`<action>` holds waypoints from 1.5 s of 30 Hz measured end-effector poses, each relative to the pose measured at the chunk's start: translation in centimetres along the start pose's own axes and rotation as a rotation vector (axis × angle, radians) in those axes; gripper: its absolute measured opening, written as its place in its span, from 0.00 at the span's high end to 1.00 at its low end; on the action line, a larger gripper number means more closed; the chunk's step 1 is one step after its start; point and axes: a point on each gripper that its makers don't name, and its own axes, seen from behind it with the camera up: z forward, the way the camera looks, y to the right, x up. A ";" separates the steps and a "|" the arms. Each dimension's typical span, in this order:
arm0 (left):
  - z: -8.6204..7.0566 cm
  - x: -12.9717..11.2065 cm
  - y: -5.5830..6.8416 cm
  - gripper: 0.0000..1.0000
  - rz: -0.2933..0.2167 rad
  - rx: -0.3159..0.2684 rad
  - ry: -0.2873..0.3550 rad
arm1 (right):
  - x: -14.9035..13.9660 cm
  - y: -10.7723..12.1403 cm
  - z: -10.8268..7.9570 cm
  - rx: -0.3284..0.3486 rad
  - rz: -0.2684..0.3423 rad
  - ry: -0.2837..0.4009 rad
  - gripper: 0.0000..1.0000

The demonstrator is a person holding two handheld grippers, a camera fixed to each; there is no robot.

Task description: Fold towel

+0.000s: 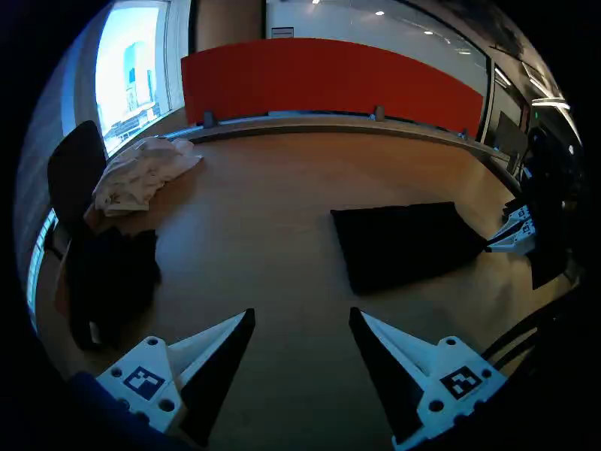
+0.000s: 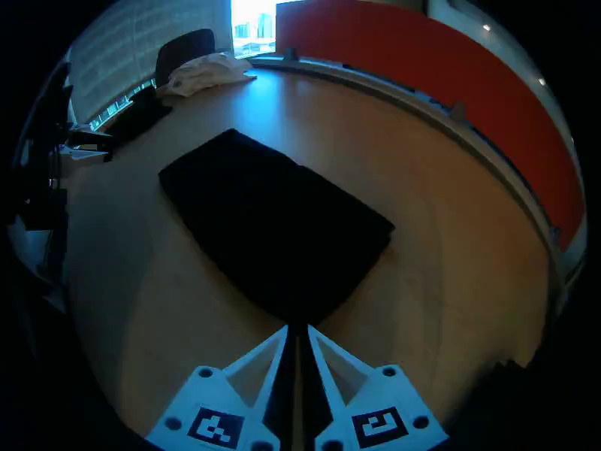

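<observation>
Towel [image 2: 278, 225] flat on table [image 2: 451, 248]. Right gripper [image 2: 298, 328] fingers narrow, apparently pinching towel's near corner, probably to lift it for a fold. Left gripper [image 1: 301, 312] fingers wide, hovering near side, well apart from towel, free for another corner.

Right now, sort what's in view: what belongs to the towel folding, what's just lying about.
Job: black towel, right gripper pinching its corner, left gripper open.
Lying about: white cloth heap, dark clothes pile, chair, red partition.
</observation>
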 end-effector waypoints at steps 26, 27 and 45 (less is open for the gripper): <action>-1.2 -0.1 -1.6 0.07 -0.023 0.019 0.015 | 12.5 -2.1 -3.0 0.001 -0.143 0.190 0.94; -1.2 -0.1 -1.7 0.07 -0.025 0.021 0.016 | 12.7 -2.1 -3.1 0.001 -0.147 0.192 0.94; -2.3 -0.4 -2.6 0.07 -0.057 0.039 0.032 | 18.4 -4.8 -1.9 0.063 -0.248 0.225 0.94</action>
